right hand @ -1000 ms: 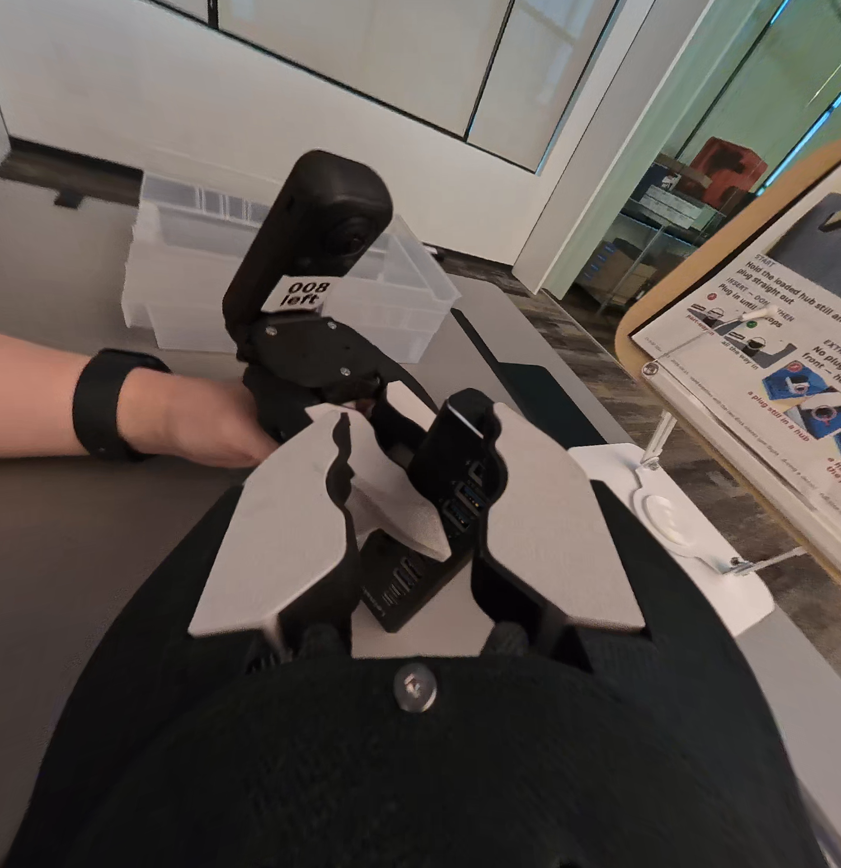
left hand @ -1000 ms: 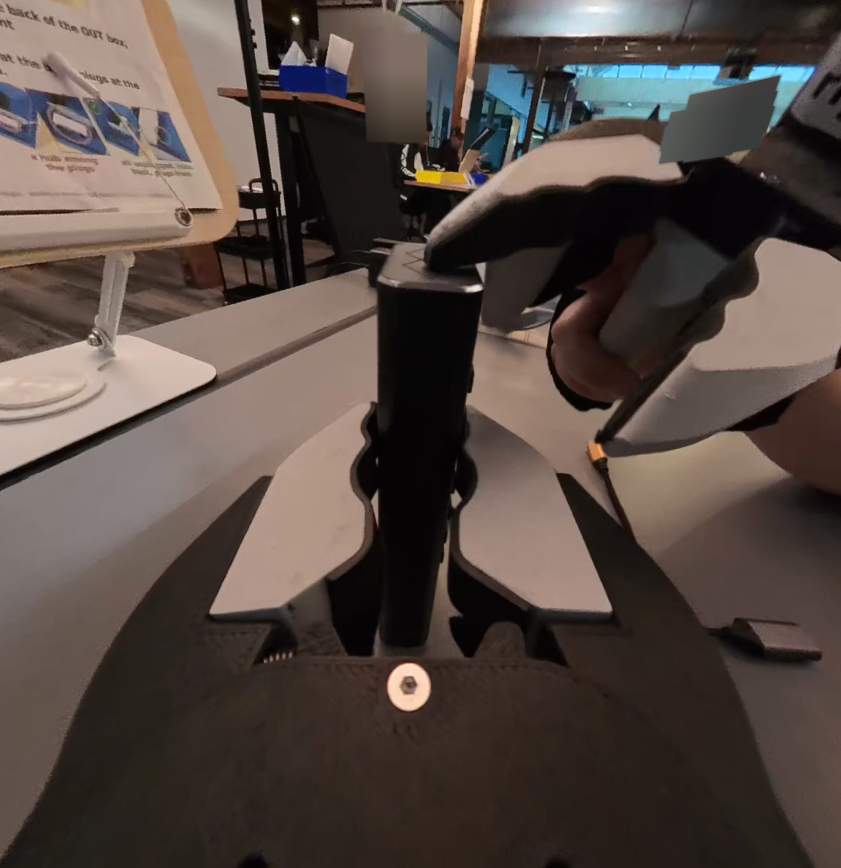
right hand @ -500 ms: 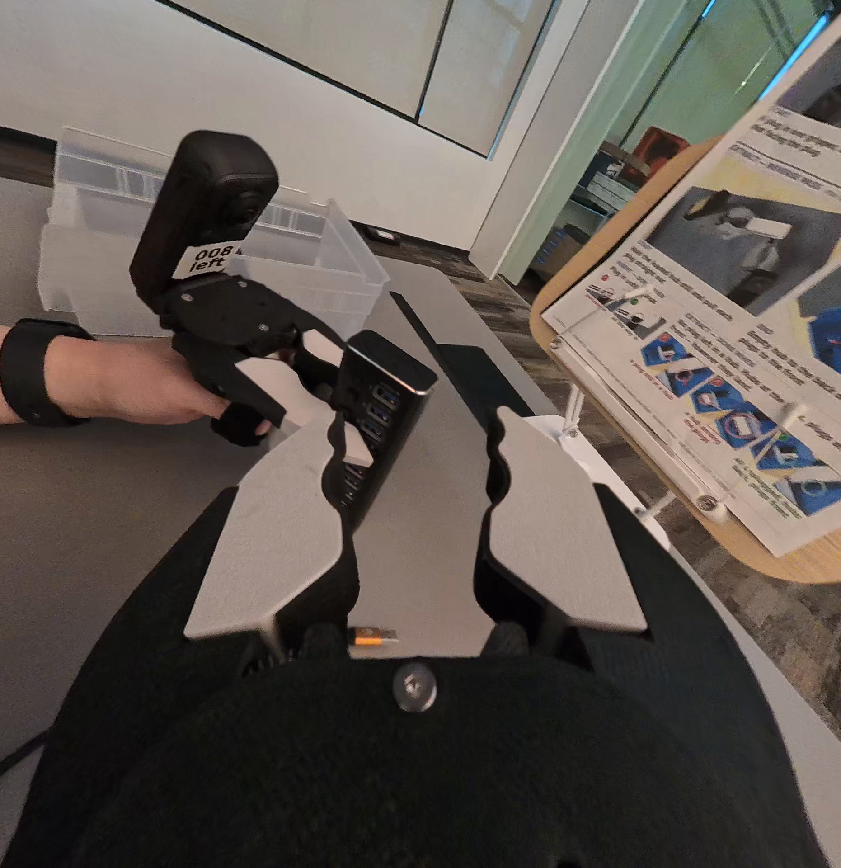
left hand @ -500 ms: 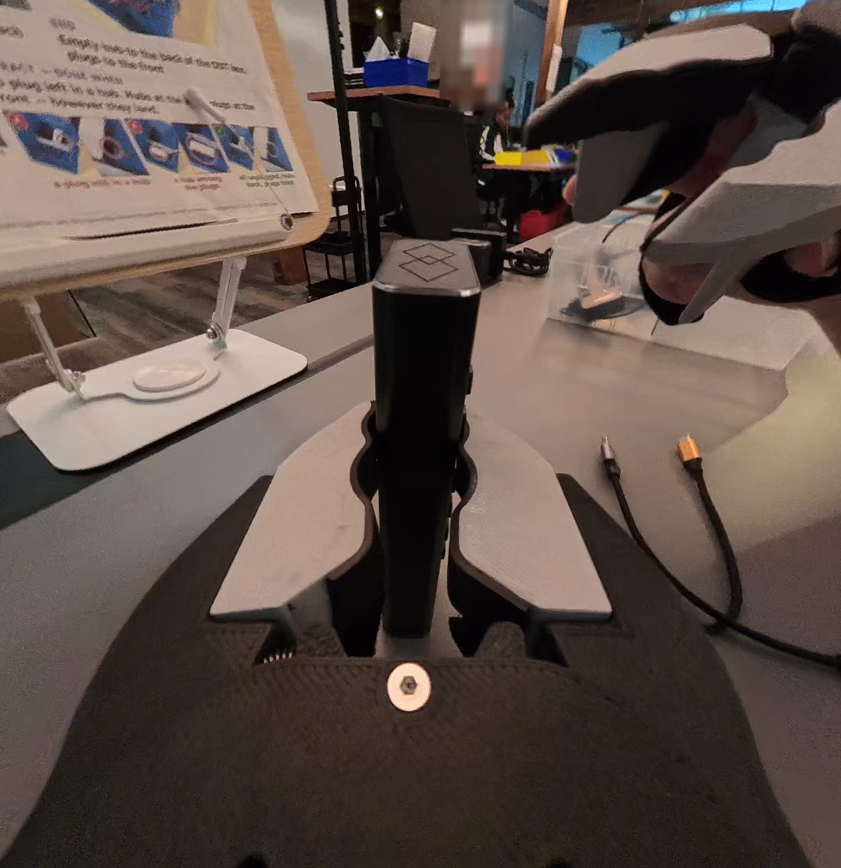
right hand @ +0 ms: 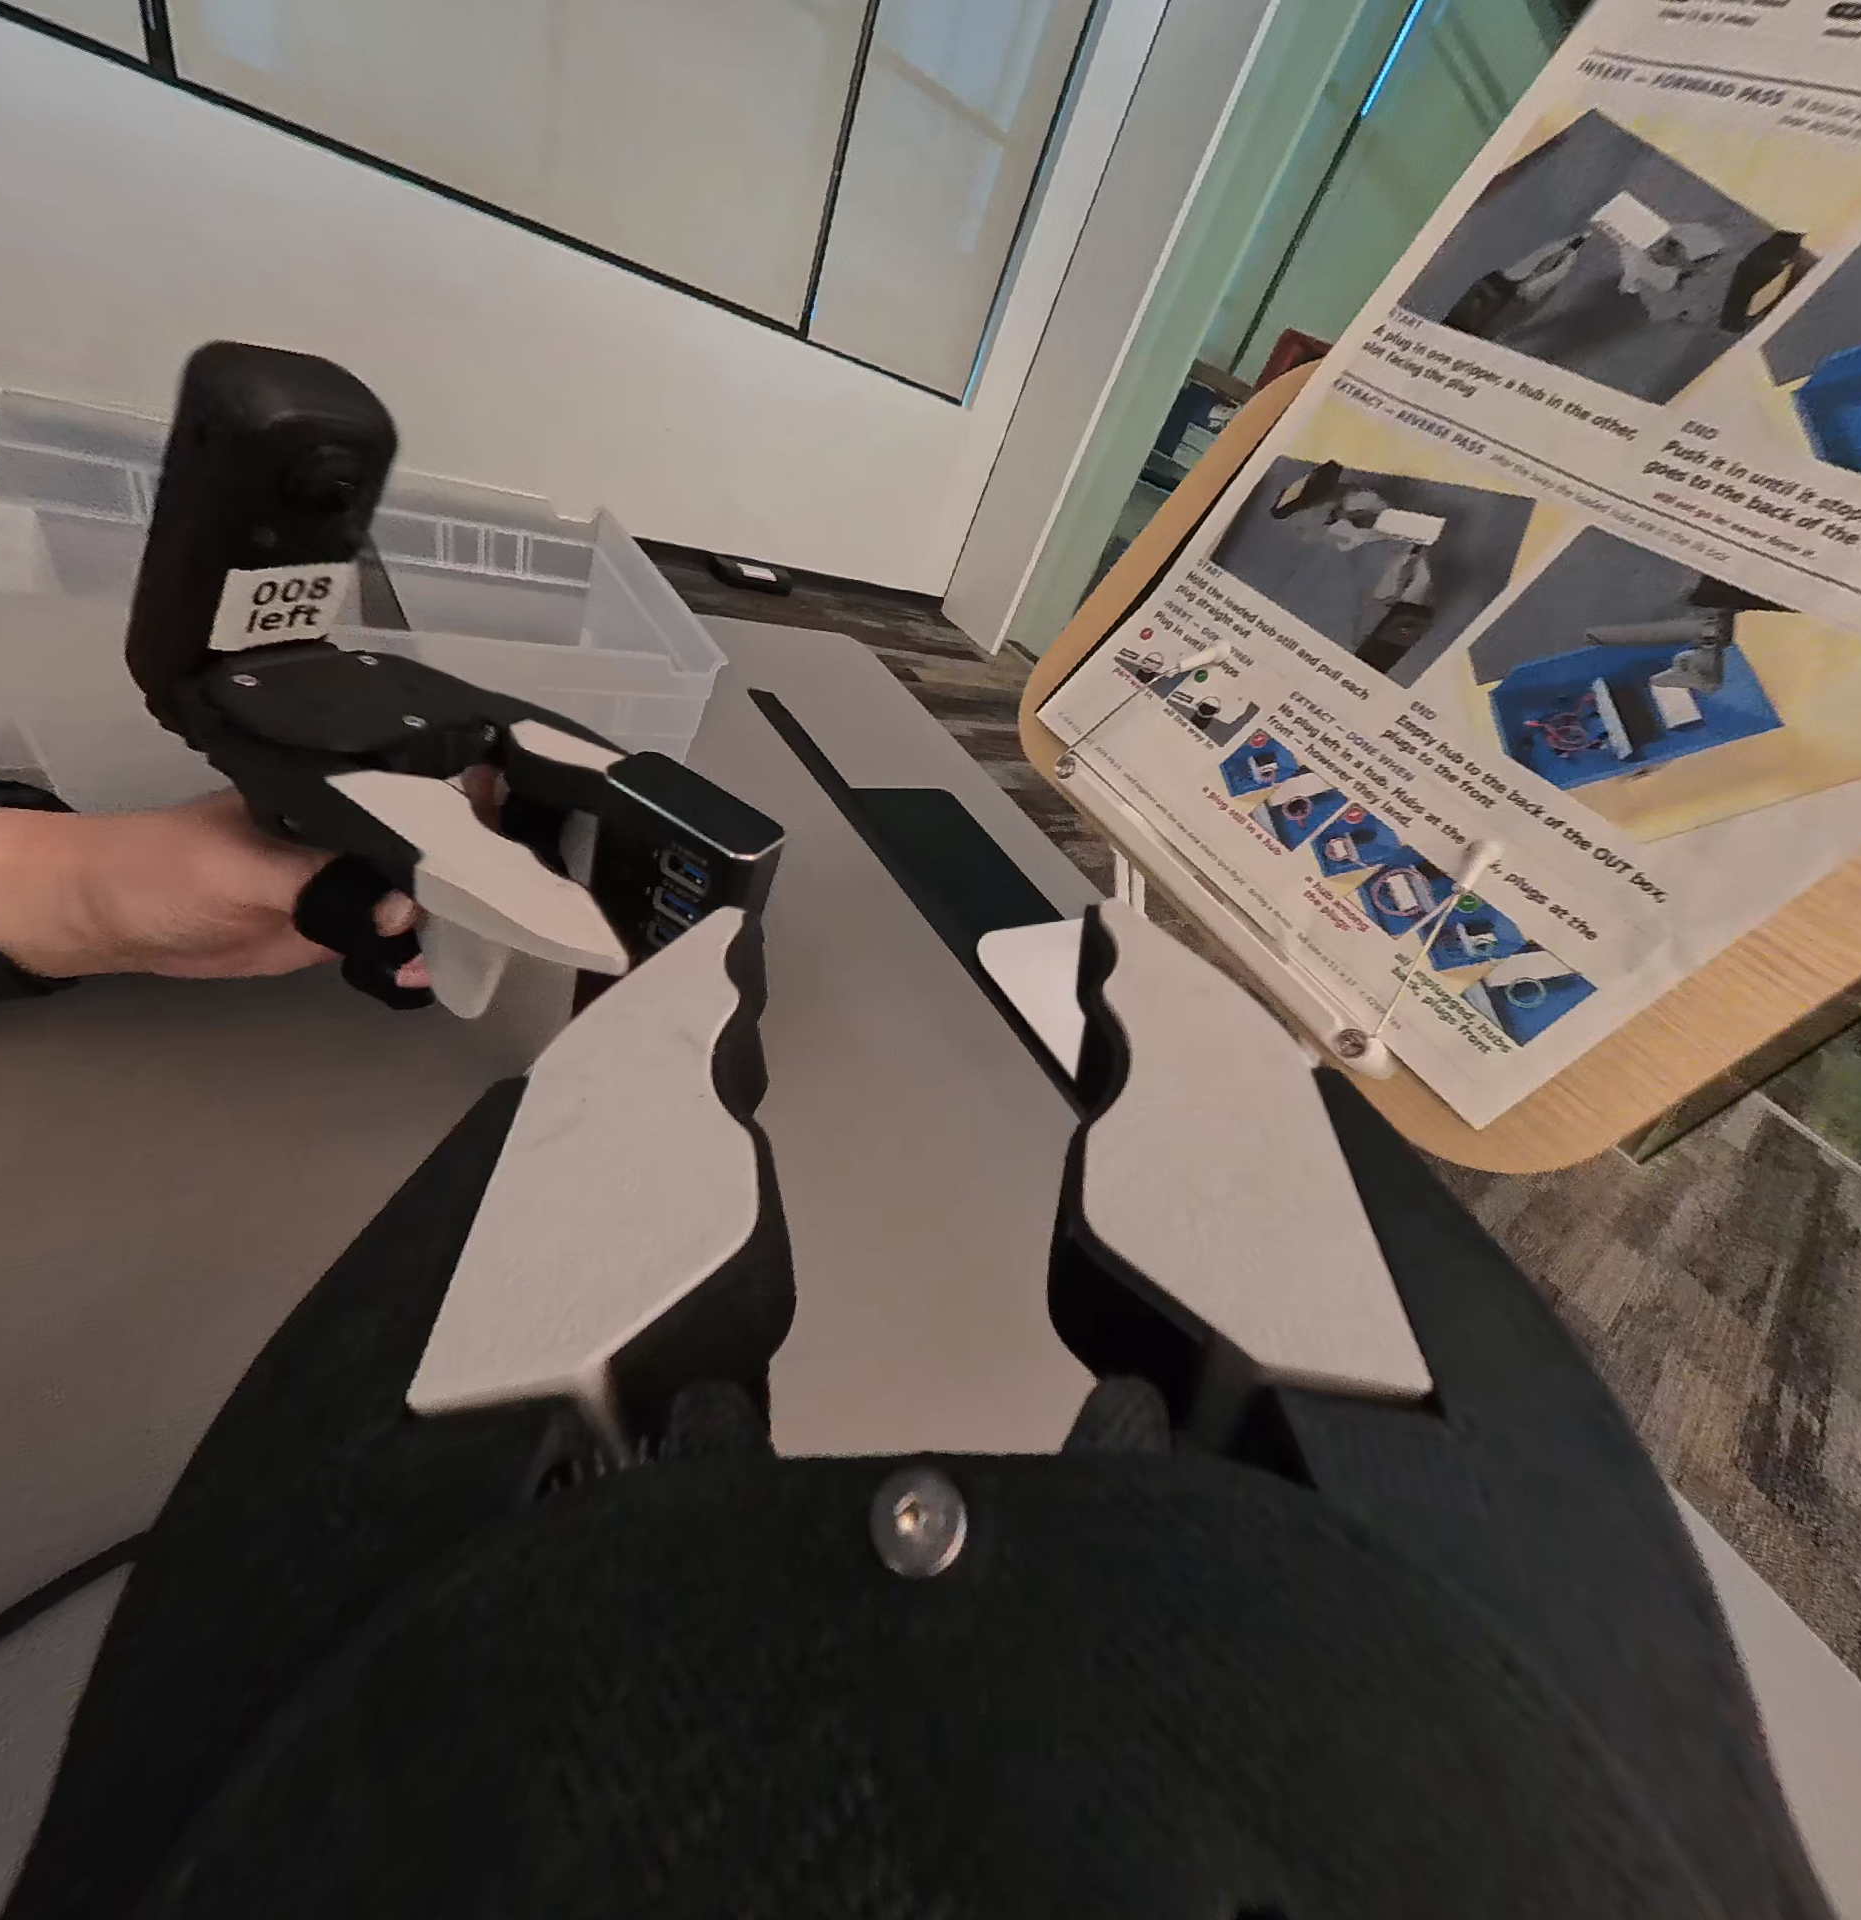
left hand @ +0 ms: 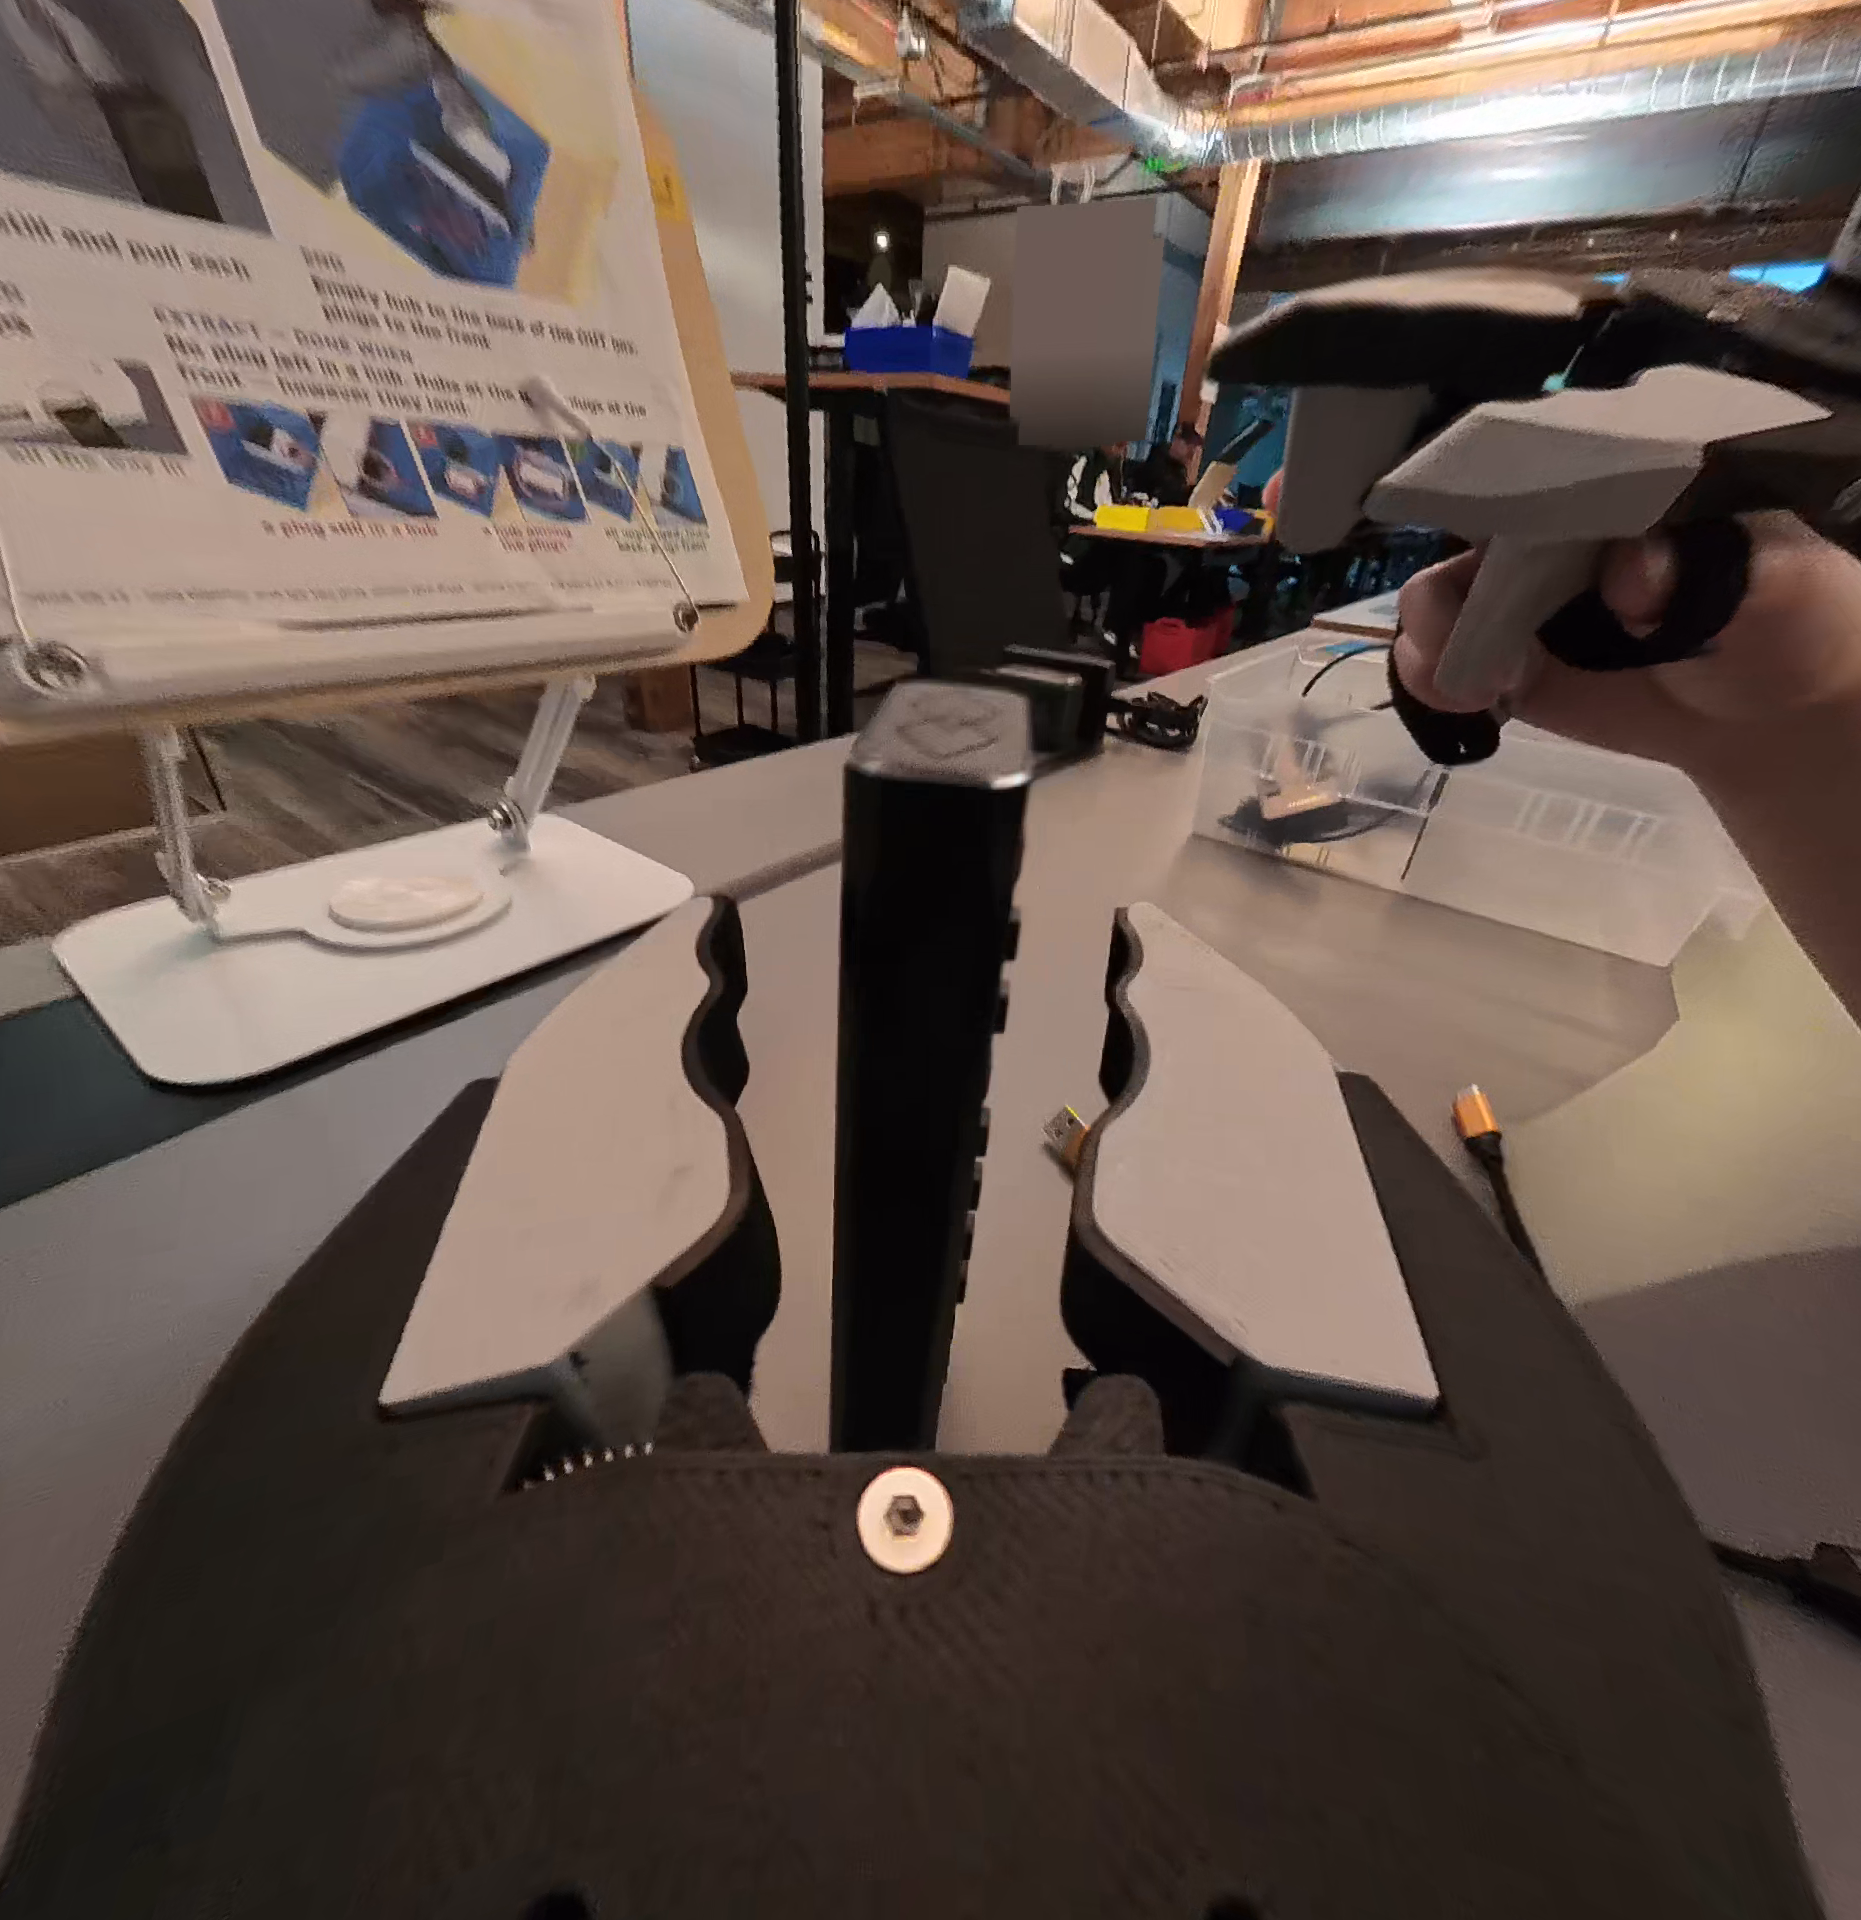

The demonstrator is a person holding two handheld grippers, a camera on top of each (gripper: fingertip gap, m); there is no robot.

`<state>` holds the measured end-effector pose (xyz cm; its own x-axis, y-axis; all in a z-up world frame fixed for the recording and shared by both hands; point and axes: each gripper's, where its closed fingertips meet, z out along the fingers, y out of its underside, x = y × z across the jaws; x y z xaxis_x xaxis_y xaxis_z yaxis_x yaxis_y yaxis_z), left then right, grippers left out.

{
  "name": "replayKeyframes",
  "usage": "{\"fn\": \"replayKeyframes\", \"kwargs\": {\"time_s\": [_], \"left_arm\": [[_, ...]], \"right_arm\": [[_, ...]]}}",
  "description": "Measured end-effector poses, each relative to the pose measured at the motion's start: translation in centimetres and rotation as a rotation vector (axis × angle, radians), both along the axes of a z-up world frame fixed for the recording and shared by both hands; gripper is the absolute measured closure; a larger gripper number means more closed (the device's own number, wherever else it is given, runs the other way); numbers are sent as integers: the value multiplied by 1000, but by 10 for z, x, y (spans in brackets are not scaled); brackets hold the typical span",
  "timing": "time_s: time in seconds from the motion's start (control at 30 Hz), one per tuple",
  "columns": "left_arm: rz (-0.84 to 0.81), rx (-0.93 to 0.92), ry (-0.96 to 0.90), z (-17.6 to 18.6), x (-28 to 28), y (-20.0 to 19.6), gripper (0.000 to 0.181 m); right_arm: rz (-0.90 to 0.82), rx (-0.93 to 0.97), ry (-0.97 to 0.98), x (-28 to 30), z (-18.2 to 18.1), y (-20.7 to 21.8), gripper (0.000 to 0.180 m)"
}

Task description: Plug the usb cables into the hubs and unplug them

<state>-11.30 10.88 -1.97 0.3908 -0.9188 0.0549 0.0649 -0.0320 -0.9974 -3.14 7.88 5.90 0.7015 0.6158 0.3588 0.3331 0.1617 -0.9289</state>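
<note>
1. Left wrist view, nearest: the left gripper [left hand: 921, 935] has its jaws spread, with clear gaps on both sides of the black USB hub [left hand: 921, 1091], which stands between them, running toward 12 o'clock. Neither finger touches it in this view. Whether it rests on the grey table [left hand: 230, 1299] or is borne from below, I cannot tell.
2. At about 2 o'clock from the hub's base, a gold USB plug [left hand: 1063, 1130] lies on the table just beside the right-hand finger; farther toward 3 o'clock lies an orange-tipped cable [left hand: 1477, 1122].
3. At 10 o'clock a white stand [left hand: 386, 966] carries an instruction sheet [left hand: 334, 364].
4. At 1 o'clock, beyond the hub, sits a clear plastic bin [left hand: 1425, 831] holding a dark cable and a pale connector; the details are blurred.
5. At 2 o'clock, above the bin, the right gripper [left hand: 1477, 416] hangs in a person's hand [left hand: 1684, 644], its jaws parted and nothing between them.
6. Right wrist view, nearest: the right gripper's [right hand: 921, 956] fingers are wide apart over bare table [right hand: 905, 1195], holding nothing.
7. At 10 o'clock the left gripper [right hand: 614, 842] appears with the hub [right hand: 697, 852] between its fingers, blue ports facing the camera.
8. Behind it, at 10 to 11 o'clock, stands a translucent tub [right hand: 593, 623]; its contents are not visible.
9. At 2 o'clock is the instruction sheet [right hand: 1528, 623] on a wooden board.
</note>
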Motion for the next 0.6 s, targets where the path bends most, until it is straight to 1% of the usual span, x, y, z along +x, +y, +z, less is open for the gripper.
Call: {"fn": "replayKeyframes", "kwargs": {"time_s": [0.1, 0.17, 0.27, 0.33, 0.37, 0.4, 0.47, 0.53, 0.6], "left_arm": [[63, 68, -23, 18, -8, -3, 109], [145, 171, -78, 39, -18, -9, 106], [326, 440, -197, 83, -41, -33, 116], [371, 605, -174, 100, -38, -57, 122], [371, 652, -139, 103, -31, -67, 123], [359, 665, -115, 104, -21, -75, 126], [280, 610, -117, 101, 0, -90, 127], [187, 513, -122, 94, 21, -100, 129], [112, 382, -78, 82, 41, -103, 131]], "right_arm": [[-19, 15, 18, 11, 8, -1, 121], [-35, 29, 32, 20, 15, -2, 121], [-68, 49, 56, 35, 29, -6, 121], [-96, 61, 68, 47, 39, -10, 121], [-119, 65, 70, 54, 44, -12, 121], [-148, 65, 71, 62, 48, -14, 122], [-201, 43, 64, 76, 54, -21, 123], [-267, -2, 21, 92, 57, -29, 124], [-318, -34, -10, 105, 60, -40, 126]]}}
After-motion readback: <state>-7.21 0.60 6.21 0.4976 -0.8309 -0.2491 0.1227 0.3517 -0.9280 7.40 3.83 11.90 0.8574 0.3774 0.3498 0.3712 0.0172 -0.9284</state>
